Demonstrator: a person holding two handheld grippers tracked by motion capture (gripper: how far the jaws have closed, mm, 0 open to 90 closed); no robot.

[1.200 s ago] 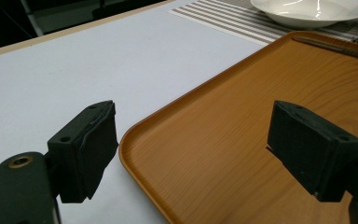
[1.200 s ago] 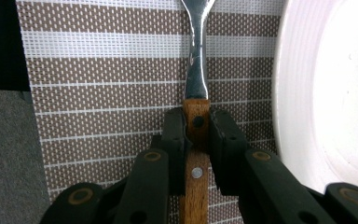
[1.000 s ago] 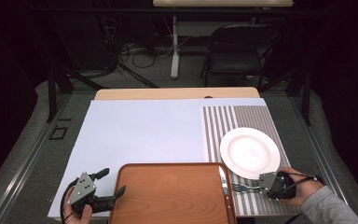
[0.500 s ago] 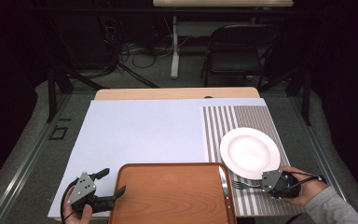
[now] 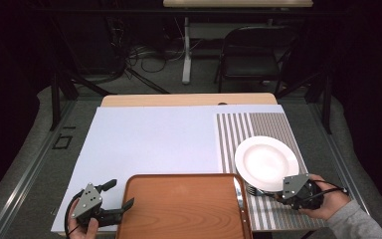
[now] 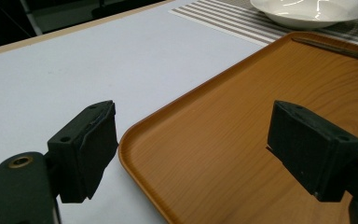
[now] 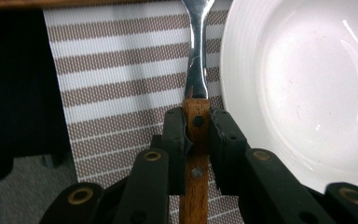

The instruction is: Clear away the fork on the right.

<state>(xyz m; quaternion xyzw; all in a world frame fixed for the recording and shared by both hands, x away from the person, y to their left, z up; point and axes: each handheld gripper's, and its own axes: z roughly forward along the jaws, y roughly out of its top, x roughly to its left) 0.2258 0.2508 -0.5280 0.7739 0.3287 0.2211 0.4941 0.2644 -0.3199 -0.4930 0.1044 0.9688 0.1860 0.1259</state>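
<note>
At the table's 5 o'clock corner, the right gripper [image 7: 196,135] clamps the wooden handle of a steel fork or similar utensil [image 7: 196,70] lying on the brown-and-white striped placemat [image 7: 121,74], just beside the white ceramic plate [image 7: 303,88]; light, stiff and slick at its metal neck, it is likely best held by that grippy handle. The left gripper [image 6: 191,149] gapes wide over the 7 o'clock corner of the orange-brown wooden tray [image 6: 261,140] on the pale table sheet [image 5: 154,144], black chair [image 5: 258,55] beyond.

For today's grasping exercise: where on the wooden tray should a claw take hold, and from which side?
Grip the wooden tray at its raised rim on the near left corner, coming in from the left. The open left claw already straddles that rim, which gives the pads a lip to pinch.
</note>
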